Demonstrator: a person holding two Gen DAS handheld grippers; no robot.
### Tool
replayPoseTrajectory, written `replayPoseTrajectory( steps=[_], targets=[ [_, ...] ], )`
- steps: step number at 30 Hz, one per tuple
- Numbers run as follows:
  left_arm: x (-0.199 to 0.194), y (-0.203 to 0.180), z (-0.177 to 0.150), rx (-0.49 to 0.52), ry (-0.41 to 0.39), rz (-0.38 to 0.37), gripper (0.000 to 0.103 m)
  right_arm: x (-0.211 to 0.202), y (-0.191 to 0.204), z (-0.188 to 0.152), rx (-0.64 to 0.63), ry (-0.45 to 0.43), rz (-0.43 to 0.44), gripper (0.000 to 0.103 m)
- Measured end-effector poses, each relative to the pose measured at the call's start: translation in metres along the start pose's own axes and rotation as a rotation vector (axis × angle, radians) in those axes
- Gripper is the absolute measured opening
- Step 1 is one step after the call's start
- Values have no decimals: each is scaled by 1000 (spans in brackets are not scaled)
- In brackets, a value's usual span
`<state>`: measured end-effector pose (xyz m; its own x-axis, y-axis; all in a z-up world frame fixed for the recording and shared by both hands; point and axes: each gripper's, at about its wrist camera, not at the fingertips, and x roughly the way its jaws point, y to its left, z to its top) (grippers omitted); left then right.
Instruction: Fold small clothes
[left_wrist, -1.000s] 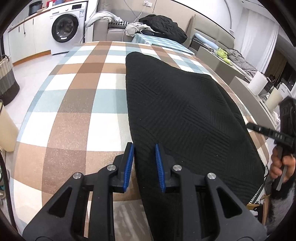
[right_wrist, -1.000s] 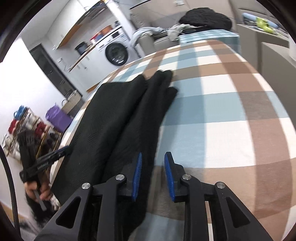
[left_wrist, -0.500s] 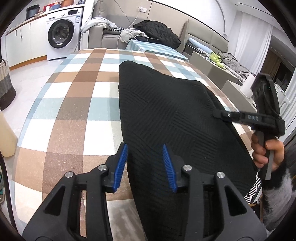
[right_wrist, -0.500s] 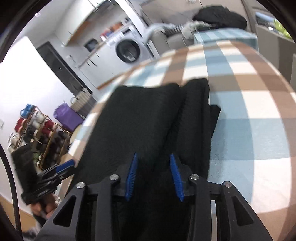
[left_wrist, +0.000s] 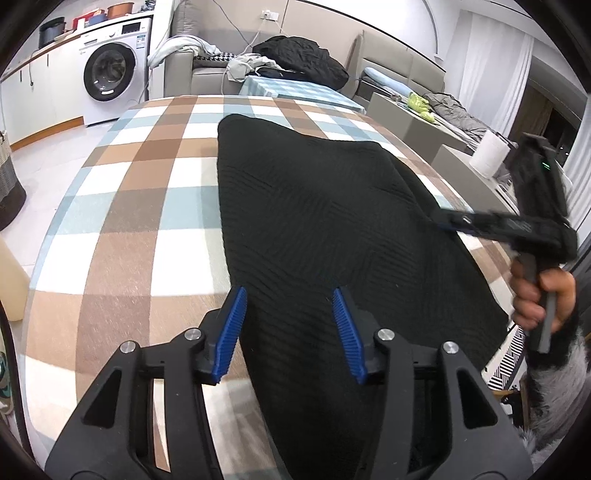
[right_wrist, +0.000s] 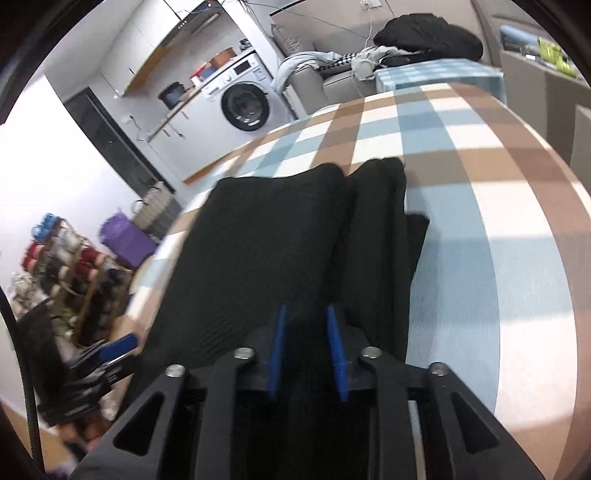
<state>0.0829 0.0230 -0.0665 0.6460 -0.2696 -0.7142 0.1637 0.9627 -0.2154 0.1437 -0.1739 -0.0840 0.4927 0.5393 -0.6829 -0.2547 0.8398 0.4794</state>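
In the left wrist view, a black knit garment (left_wrist: 317, 229) with a fine ribbed, chevron-like weave lies flat down the middle of the frame on a table (left_wrist: 122, 229) covered in a brown, pale blue and white checked cloth. At the bottom, the left claw (left_wrist: 290, 328) has its blue ridged pads apart and widening, hovering over the near end of the fabric, pinching nothing. At the right edge a hand (left_wrist: 543, 295) holds the right claw (left_wrist: 443, 221) by its grip, tip at the garment's side. In the right wrist view, the garment (right_wrist: 280, 236) fills the centre (folded into long lengthwise layers, right edge stepped); the right claw (right_wrist: 304, 350) sits low over it, narrowly parted and opening, and whether the pads nip fabric I cannot tell. A white washing machine (right_wrist: 242, 101) stands at upper centre.
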Motion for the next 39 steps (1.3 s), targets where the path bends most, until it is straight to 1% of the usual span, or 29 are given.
replayPoseTrajectory(
  steps=[3,4,5,6,8,9,10,11,12,14,16,17,18,19,20,21,23,24,25,26,27,28,29,32,34,35,36,38,39],
  targets=[
    [-8,-7,-11,15,3,-20,46,-23,15,-29,-46,27,64,32],
    [-10,-9,-13,18,4,-27,47,-29,20,-40,-55,38,90,34],
    [-12,-12,-16,25,5,-36,48,-32,23,-49,-62,50,104,39],
    [-15,-15,-19,36,6,-43,49,-33,28,-60,-81,73,102,39],
    [-19,-22,-25,60,8,-58,53,-37,37,-75,-127,71,92,38],
    [-21,-27,-28,76,13,-69,53,-38,41,-79,-156,56,96,30],
    [-21,-30,-31,89,17,-75,53,-38,45,-81,-193,50,99,25],
    [-22,-34,-33,109,22,-74,53,-39,48,-81,-212,41,99,12],
    [-21,-36,-35,125,27,-63,53,-43,50,-80,-239,17,99,6],
    [-18,-42,-41,171,44,-17,54,-43,48,-78,-244,3,60,5],
    [-18,-46,-43,186,44,-2,54,-39,46,-78,-234,29,28,6],
    [-19,-47,-43,187,44,-3,54,-37,44,-79,-222,45,25,7],
    [-20,-48,-43,185,45,-15,54,-37,43,-79,-210,54,39,12],
    [-22,-48,-42,182,44,-31,54,-39,40,-78,-195,59,63,14],
    [-23,-49,-42,178,43,-46,54,-43,39,-81,-184,61,94,18],
    [-24,-50,-42,172,43,-63,54,-46,38,-85,-182,64,117,24],
    [-23,-56,-44,179,53,-107,56,-52,35,-91,-193,65,149,28],
    [-22,-61,-46,194,60,-116,56,-53,37,-96,-209,66,156,32],
    [-21,-64,-47,204,64,-116,56,-52,40,-100,-231,73,148,32],
    [-20,-68,-50,222,70,-112,57,-50,41,-102,-249,76,137,32],
    [-19,-70,-51,241,76,-107,57,-49,43,-104,-266,75,123,29],
    [-18,-72,-53,257,81,-101,58,-48,45,-106,-286,75,111,23],
    [-18,-73,-54,265,85,-99,59,-49,47,-106,-314,66,91,11],
    [-20,-72,-56,264,89,-107,60,-48,45,-101,-327,69,60,10],
    [-22,-71,-55,255,84,-117,60,-46,40,-99,-306,86,49,13],
    [-24,-69,-54,250,80,-120,60,-50,38,-97,-294,69,59,19],
    [-26,-66,-52,234,67,-124,60,-55,36,-95,-277,46,62,27],
    [-26,-58,-47,198,55,-123,61,-63,33,-92,-248,6,53,38],
    [-25,-55,-45,182,55,-123,61,-65,32,-89,-237,-24,47,38]
  ],
)
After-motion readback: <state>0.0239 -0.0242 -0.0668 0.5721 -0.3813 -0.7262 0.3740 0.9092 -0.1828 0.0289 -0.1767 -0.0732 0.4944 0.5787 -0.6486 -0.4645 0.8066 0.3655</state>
